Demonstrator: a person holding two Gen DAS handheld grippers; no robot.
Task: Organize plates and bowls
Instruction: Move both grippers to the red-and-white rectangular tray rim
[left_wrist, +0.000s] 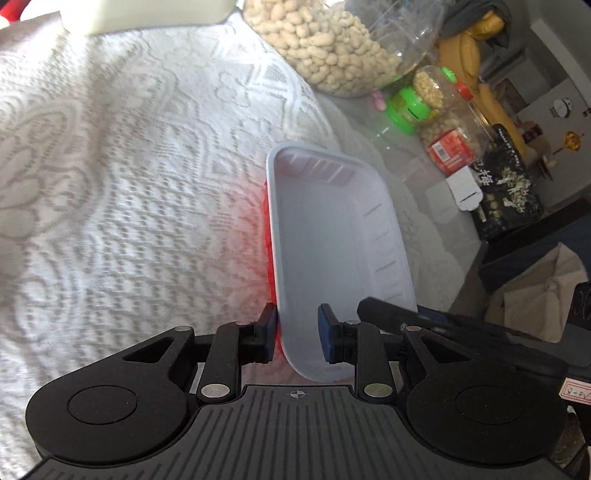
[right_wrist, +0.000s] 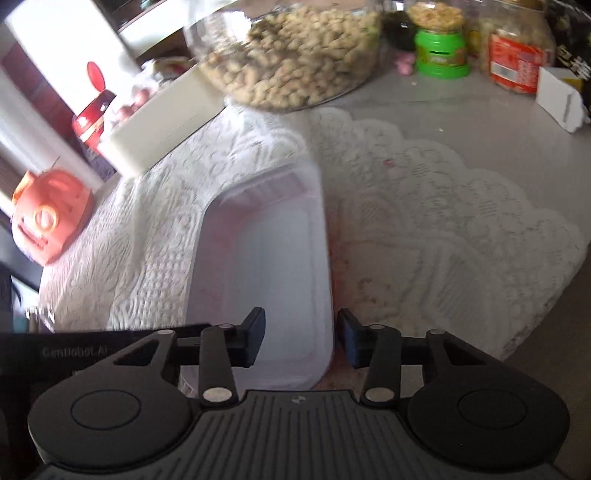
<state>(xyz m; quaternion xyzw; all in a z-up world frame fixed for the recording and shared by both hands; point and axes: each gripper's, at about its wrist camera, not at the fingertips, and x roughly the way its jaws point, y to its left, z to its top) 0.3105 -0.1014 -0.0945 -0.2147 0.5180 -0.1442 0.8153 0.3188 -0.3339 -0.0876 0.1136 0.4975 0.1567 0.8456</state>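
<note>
— What does the tray look like?

— A pale, frosted plastic rectangle with rounded corners, a flat floor and short ribs moulded into its walls. Red shows along its outer side, but I cannot tell what that red thing is. It sits over the white lace cloth, towards the worktop's near edge.

— Who has it?

— The left gripper pinches one wall at the near end, one pad inside and one outside. The right gripper's jaws straddle the opposite wall, spread, and the blurred picture shows a gap beside the outer pad.

— And behind?

— A big clear jar of peanuts, a green-lidded jar and a cream box towards the far edge.
</note>
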